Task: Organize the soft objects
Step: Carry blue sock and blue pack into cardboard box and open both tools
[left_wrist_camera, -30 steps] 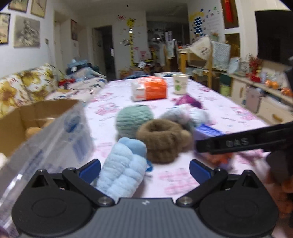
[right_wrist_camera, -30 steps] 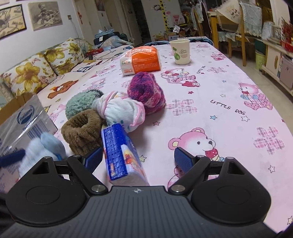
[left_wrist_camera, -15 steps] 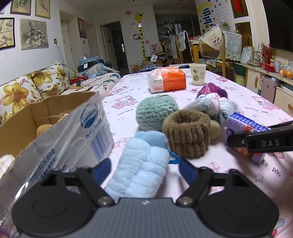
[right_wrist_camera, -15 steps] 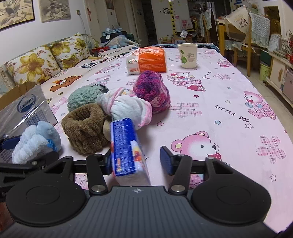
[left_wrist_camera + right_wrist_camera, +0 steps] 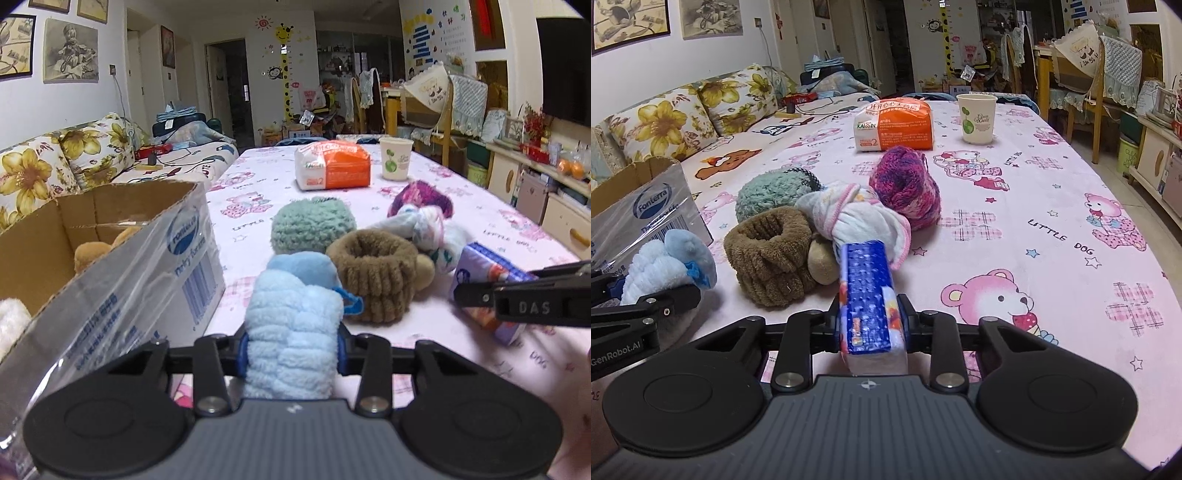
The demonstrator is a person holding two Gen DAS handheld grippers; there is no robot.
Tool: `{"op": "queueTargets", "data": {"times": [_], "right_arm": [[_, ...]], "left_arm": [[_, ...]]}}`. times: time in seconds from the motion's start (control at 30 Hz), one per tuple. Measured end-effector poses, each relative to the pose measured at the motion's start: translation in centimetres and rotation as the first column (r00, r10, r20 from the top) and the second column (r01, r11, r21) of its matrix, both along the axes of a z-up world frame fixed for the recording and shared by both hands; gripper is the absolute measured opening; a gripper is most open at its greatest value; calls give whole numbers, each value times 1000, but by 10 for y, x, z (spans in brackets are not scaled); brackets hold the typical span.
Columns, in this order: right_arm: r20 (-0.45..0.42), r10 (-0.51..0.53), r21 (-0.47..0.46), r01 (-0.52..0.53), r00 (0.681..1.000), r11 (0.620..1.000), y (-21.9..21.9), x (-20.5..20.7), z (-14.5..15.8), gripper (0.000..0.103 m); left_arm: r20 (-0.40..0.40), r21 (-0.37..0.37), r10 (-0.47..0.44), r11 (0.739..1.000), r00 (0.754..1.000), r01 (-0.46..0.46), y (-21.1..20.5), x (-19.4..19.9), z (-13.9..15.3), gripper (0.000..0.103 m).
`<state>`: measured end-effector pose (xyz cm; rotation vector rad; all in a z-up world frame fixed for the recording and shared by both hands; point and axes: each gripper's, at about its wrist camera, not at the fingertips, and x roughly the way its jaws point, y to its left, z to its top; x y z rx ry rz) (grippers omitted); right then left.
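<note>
My left gripper (image 5: 291, 354) is shut on a light blue fluffy sock roll (image 5: 291, 325), also in the right wrist view (image 5: 665, 266). My right gripper (image 5: 871, 321) is shut on a blue tissue pack (image 5: 866, 291), seen at the right in the left wrist view (image 5: 484, 273). On the pink table lie a brown fluffy roll (image 5: 768, 254), a green fluffy ball (image 5: 768, 192), a white knotted cloth (image 5: 857, 218) and a purple knitted ball (image 5: 908, 184). An open cardboard box (image 5: 110, 236) stands at the left with plush items inside.
An orange packet (image 5: 894, 125) and a paper cup (image 5: 977, 118) stand at the far end of the table. A flowered sofa (image 5: 55, 162) runs along the left. Chairs and cabinets line the right side. The pink tablecloth (image 5: 1052, 229) stretches to the right.
Both grippers have closed: the left on the light blue sock roll, the right on the blue tissue pack. Both were open around these items a second ago.
</note>
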<state>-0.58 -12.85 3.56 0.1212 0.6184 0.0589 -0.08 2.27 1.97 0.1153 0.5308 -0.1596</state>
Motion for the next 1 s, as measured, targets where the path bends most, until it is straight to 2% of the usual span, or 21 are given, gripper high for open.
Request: {"op": "queueTargets", "data": {"times": [0.4,0.83,1.0], "right_arm": [[31,9,4,-9,999,1000,2,-1,9,31],[63,23,56,-27,998,998,8,0,22,31],[90,49,35,-52,995,998,19,-2,27,31]], "left_arm": [[73,-114,-45,992,996,53,-1,-8,16,40],[154,-148,-12,988,988,35,15,-20,37,40],[178,-170,6,985,984,25,30,-27,48,40]]}}
